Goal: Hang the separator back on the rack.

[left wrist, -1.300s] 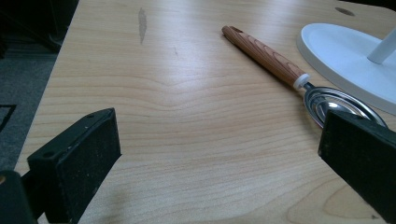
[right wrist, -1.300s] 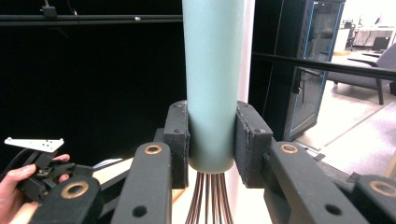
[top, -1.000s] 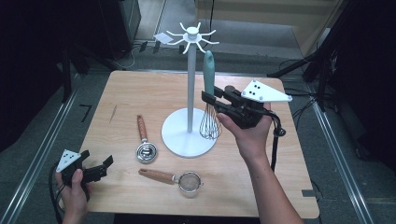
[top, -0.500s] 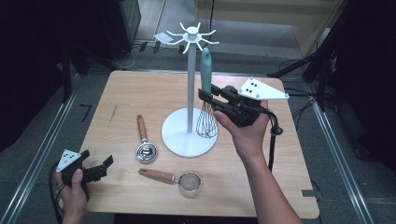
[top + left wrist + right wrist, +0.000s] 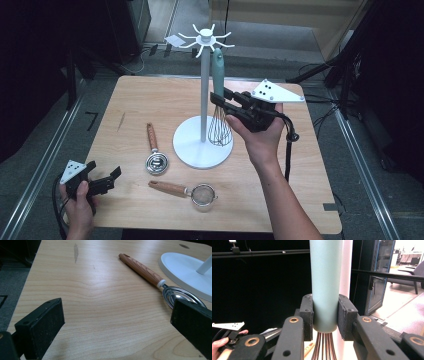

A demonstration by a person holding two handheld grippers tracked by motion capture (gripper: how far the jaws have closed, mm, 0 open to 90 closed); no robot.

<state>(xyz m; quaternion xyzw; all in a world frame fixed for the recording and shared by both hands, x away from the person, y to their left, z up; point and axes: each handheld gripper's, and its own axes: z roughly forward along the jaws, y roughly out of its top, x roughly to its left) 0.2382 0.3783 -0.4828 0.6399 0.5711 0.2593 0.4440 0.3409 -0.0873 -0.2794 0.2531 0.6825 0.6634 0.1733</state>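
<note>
A whisk with a teal handle [image 5: 218,67] [image 5: 325,277] hangs upright in the air beside the white stand's pole [image 5: 204,90] [image 5: 347,267], its wires [image 5: 220,131] above the round base [image 5: 192,147]. My right gripper [image 5: 219,100] [image 5: 325,312] is shut on the lower end of the handle, just above the wires. The handle's top sits a little below the stand's ring of hooks [image 5: 205,36]. My left gripper [image 5: 107,180] [image 5: 117,325] rests open at the table's front left corner, with nothing between its pads.
A wooden-handled metal scoop [image 5: 156,160] [image 5: 150,275] lies left of the base. A small strainer with a wooden handle [image 5: 202,194] lies near the front edge. Dark racks and cables surround the wooden table [image 5: 150,100].
My right gripper has lifted the whisk slightly and brought it closer to the pole. The left hand has stayed still.
</note>
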